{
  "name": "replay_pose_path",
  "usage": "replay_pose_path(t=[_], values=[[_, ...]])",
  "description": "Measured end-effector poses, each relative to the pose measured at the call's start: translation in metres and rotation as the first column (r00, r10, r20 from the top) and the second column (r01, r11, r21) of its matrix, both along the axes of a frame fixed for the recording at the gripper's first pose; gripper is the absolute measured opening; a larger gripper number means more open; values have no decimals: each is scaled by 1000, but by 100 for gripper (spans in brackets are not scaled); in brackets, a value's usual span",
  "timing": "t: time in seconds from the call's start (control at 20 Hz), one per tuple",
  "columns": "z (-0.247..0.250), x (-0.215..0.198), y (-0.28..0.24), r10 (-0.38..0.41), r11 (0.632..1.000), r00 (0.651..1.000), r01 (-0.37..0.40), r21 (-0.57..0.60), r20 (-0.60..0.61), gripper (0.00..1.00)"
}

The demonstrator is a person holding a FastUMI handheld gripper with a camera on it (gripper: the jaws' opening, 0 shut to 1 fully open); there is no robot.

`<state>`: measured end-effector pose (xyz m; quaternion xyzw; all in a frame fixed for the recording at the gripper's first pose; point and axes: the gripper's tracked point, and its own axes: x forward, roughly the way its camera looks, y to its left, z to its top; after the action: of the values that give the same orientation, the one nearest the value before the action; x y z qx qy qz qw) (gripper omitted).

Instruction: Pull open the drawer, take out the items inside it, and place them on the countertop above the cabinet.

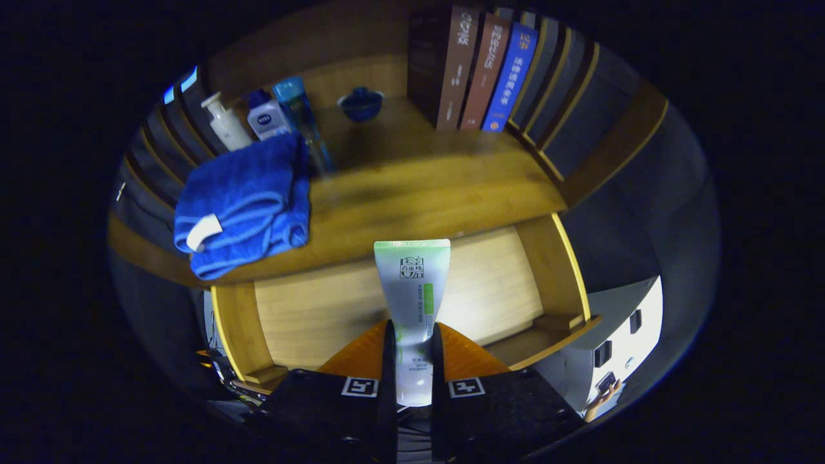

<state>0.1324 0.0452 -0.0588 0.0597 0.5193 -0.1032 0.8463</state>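
Note:
A white and green tube [412, 290] stands upright between my fingers, and my gripper [411, 341] is shut on its lower half. It hangs above the pulled-out wooden drawer [309, 316], whose pale bottom shows bare around the tube. Beyond the drawer lies the wooden countertop [425, 193]. A folded blue towel [245, 203] rests on the countertop's left part, overhanging its front edge.
At the back left of the countertop stand a white pump bottle [225, 122], a white and blue bottle [267, 116] and a tall blue bottle [303, 119]. A small blue bowl [361, 103] sits behind them. Several books [483, 71] stand upright at the back right. A person's hand [602, 399] shows low on the right.

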Motion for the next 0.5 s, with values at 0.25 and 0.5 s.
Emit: replay_pose_path(t=[0.25,0.5], values=[[11,63,1,116,993,993,-115,-20,20,25],[2,120,3,211,977,977,-211,-34,8,25]])
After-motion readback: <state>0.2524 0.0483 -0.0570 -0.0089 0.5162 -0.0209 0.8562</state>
